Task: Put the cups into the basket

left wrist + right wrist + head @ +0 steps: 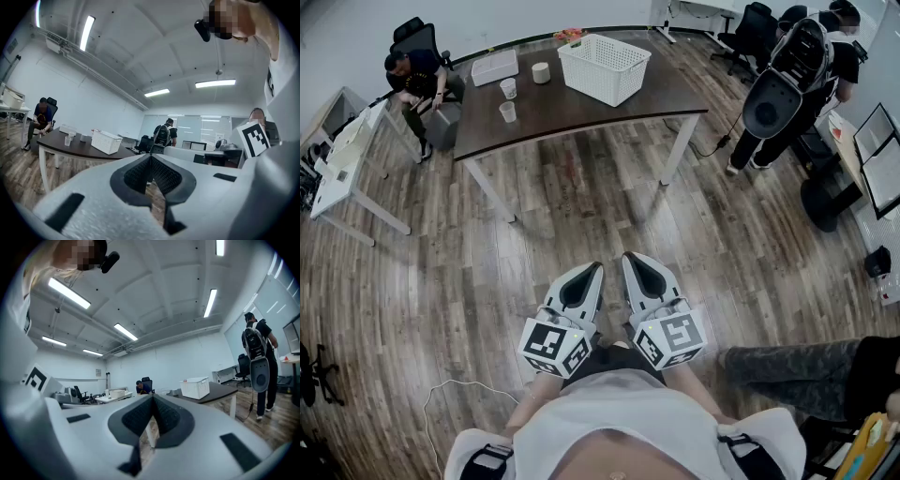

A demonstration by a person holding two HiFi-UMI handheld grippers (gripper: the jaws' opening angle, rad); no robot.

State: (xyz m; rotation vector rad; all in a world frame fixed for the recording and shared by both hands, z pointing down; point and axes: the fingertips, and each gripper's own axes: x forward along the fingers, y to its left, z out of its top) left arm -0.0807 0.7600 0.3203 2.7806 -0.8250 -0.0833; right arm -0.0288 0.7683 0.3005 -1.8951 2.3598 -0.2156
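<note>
Far ahead in the head view, a dark brown table (609,108) carries a white lattice basket (603,67). Two clear plastic cups (508,88) (507,112) stand left of it, and a white cup (541,72) sits nearer the basket. My left gripper (592,270) and right gripper (634,259) hover side by side close to my body, over the wooden floor and well short of the table. Both are shut with nothing between the jaws. The left gripper view shows its jaw tips (151,157) meeting, with the basket (107,141) and a cup (69,139) small in the distance. The right gripper view shows the basket (195,387).
A shallow white tray (495,67) lies at the table's back left. A seated person (417,80) is behind that corner. Another person with a backpack (792,80) stands to the right, near office chairs. A white desk (342,159) is at left, and someone's leg (806,370) at lower right.
</note>
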